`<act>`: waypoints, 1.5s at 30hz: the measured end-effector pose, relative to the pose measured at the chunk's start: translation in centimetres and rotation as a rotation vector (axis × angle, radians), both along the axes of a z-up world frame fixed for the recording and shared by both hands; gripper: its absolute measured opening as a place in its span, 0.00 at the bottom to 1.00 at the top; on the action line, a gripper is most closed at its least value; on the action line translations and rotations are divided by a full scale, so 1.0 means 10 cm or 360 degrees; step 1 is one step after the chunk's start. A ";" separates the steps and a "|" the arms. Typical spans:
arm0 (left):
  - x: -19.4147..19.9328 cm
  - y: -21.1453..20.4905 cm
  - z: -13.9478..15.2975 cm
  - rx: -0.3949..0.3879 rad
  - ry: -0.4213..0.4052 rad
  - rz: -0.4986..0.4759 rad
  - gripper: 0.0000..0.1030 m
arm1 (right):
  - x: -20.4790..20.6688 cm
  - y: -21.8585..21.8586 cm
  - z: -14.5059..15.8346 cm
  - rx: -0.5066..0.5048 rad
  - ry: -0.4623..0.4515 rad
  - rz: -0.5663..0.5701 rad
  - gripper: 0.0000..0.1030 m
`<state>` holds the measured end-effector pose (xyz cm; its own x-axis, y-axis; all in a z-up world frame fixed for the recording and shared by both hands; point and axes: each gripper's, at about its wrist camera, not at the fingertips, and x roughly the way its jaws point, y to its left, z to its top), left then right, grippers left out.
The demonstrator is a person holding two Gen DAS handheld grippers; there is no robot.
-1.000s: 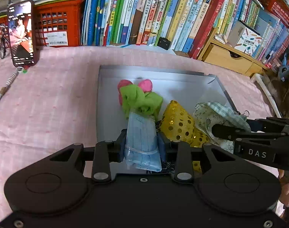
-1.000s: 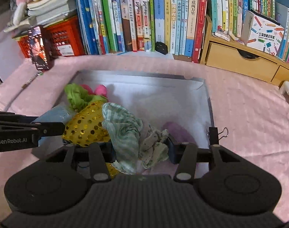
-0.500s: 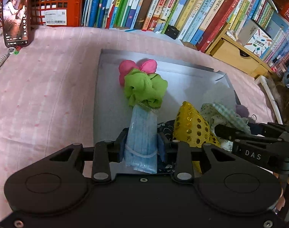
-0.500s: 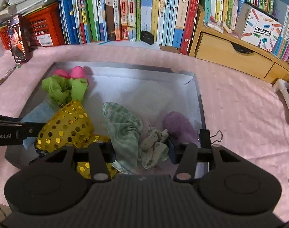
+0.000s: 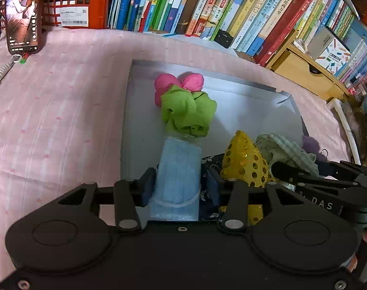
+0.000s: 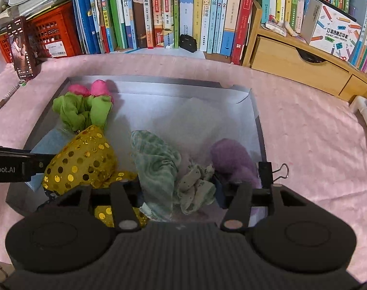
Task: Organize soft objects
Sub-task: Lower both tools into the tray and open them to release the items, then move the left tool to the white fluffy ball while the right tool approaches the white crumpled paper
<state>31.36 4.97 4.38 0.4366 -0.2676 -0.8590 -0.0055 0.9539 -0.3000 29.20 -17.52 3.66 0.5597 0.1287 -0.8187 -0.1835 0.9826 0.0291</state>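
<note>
A grey box (image 5: 207, 70) (image 6: 159, 82) on the pink cloth holds soft things. In the left wrist view my left gripper (image 5: 181, 184) has its pads slightly apart around a pale blue face mask pack (image 5: 177, 169) lying in the box. Beyond it lie a green scrunchie (image 5: 188, 111) and a pink one (image 5: 178, 82). A yellow sequin pouch (image 5: 243, 159) (image 6: 84, 159) lies to the right. In the right wrist view my right gripper (image 6: 177, 189) is open around a green checked cloth (image 6: 156, 162); a purple fuzzy item (image 6: 231, 157) lies beside it.
Books (image 6: 159, 12) line the back. A red crate (image 5: 69, 0) and a propped phone (image 5: 22, 14) stand at the back left. A wooden drawer unit (image 6: 297, 62) is at the back right. A black binder clip (image 6: 268, 172) grips the box's right wall.
Both grippers have pulled back and risen a little, so more of the box shows. The left jaws have loosened on the mask pack, which rests in the box.
</note>
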 end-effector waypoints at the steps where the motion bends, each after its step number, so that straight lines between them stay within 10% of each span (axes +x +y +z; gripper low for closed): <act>1: 0.00 0.00 0.01 -0.0003 -0.0001 0.0003 0.48 | 0.00 -0.01 0.01 0.0011 -0.0001 -0.0002 0.69; 26: -0.62 -0.15 0.53 0.0087 -0.0155 -0.0186 0.74 | -0.60 -0.19 0.47 0.0158 -0.0229 0.0097 0.81; 45: -0.83 -0.48 0.42 0.0085 0.0152 -0.0246 0.74 | -0.94 -0.98 0.32 0.0244 -0.0219 -0.0060 0.86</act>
<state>23.07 0.14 8.58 0.3098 -0.2779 -0.9093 0.1164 0.9602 -0.2538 19.80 -27.29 6.86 0.6718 0.2227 -0.7065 -0.1590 0.9749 0.1562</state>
